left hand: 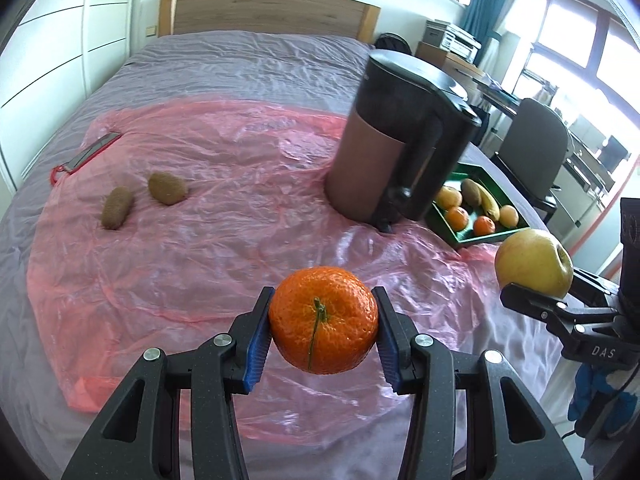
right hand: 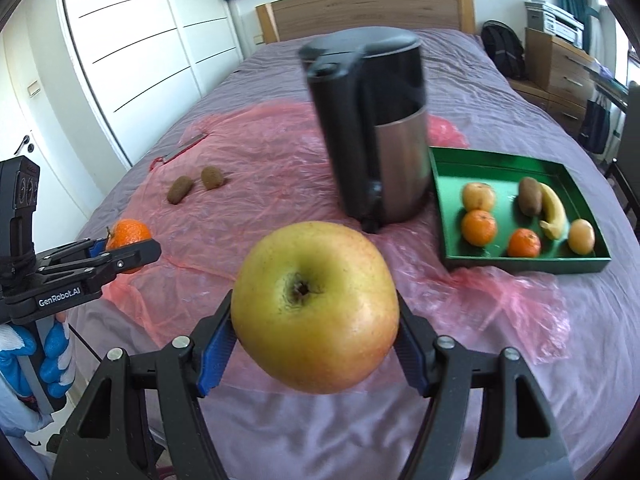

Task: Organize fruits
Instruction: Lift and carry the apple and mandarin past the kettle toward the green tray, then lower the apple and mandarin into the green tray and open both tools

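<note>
Fruit is split between both grippers, the bed and a tray. Clamped between the blue pads of the left gripper (left hand: 323, 334) is a mandarin (left hand: 323, 320), stem toward the camera, held above the pink plastic sheet (left hand: 224, 248) spread over the grey bedcover (left hand: 240, 60). Off to its right, the right gripper (right hand: 316, 334) has its fingers closed on a yellow-green apple (right hand: 316, 314), also lifted clear of the bed. Two kiwis (left hand: 118, 208) (left hand: 167, 188) lie side by side on the sheet, far left. An electric kettle (right hand: 372, 128) stands near the middle of the sheet, and just right of it sits the green tray (right hand: 576, 184), holding mandarins (right hand: 479, 227), a kiwi (right hand: 530, 196), a banana (right hand: 554, 212) and two paler round fruits. A phone (left hand: 94, 152) lies at the sheet's far left edge
</note>
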The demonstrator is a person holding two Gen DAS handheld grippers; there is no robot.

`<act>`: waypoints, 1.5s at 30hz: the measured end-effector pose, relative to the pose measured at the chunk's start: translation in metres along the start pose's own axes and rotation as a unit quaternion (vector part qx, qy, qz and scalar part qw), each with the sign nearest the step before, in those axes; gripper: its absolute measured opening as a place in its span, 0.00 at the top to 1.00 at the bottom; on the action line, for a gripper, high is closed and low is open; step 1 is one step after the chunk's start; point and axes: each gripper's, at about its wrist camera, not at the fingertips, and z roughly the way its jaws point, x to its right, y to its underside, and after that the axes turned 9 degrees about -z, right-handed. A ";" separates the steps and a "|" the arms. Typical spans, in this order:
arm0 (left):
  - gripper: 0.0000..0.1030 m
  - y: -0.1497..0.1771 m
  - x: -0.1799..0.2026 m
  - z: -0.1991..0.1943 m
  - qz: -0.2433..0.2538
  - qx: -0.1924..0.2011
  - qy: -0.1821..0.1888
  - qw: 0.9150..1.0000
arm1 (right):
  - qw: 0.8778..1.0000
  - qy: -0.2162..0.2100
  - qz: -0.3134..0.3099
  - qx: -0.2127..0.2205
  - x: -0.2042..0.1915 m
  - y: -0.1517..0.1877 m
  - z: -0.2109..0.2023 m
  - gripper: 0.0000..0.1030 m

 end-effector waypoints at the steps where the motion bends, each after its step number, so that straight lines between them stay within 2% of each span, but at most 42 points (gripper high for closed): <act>1: 0.60 0.000 0.006 0.002 0.006 -0.002 0.002 1.000 | 1.000 0.003 0.003 0.000 0.005 0.002 -0.002 0.07; 13: 0.60 0.001 0.096 0.031 0.081 -0.031 0.043 0.995 | 0.998 0.050 0.049 0.006 0.091 0.026 -0.023 0.07; 26: 0.60 -0.025 0.201 0.092 0.151 -0.054 0.090 0.983 | 0.992 0.100 0.077 0.018 0.195 0.017 -0.021 0.07; 33: 0.60 -0.052 0.244 0.136 0.170 -0.052 0.095 0.979 | 0.987 0.130 0.087 0.018 0.258 -0.006 0.003 0.07; 38: 0.60 -0.068 0.263 0.176 0.176 -0.052 0.082 0.980 | 0.984 0.154 0.094 0.013 0.302 -0.026 0.029 0.07; 45: 0.60 -0.076 0.282 0.226 0.196 -0.059 0.065 0.977 | 0.978 0.181 0.101 -0.005 0.350 -0.045 0.074 0.07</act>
